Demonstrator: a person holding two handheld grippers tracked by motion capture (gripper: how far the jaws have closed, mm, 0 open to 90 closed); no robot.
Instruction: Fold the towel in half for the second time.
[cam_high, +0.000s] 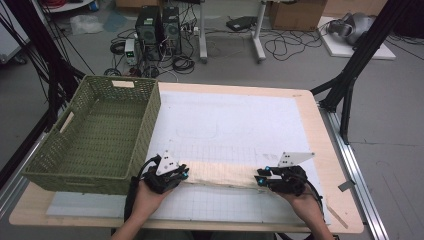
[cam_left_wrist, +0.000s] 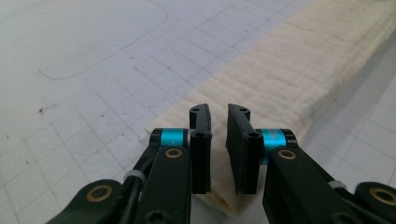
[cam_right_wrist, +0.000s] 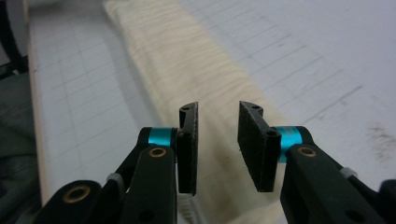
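A long folded cream cloth (cam_high: 222, 174) lies across the white grid mat (cam_high: 230, 125) near the table's front edge. My left gripper (cam_high: 186, 174) is at the cloth's left end. In the left gripper view the jaws (cam_left_wrist: 218, 112) stand almost together, with the end of the cloth (cam_left_wrist: 289, 70) caught in the narrow gap. My right gripper (cam_high: 261, 176) is at the cloth's right end. In the right gripper view its jaws (cam_right_wrist: 218, 108) stand apart above the cloth (cam_right_wrist: 173, 51), and the pads do not press on it.
A green woven basket (cam_high: 150, 125) stands on the table's left side, close to my left gripper. The wooden table edge (cam_high: 320, 145) runs along the right of the mat. Computers and cables lie on the floor beyond the table.
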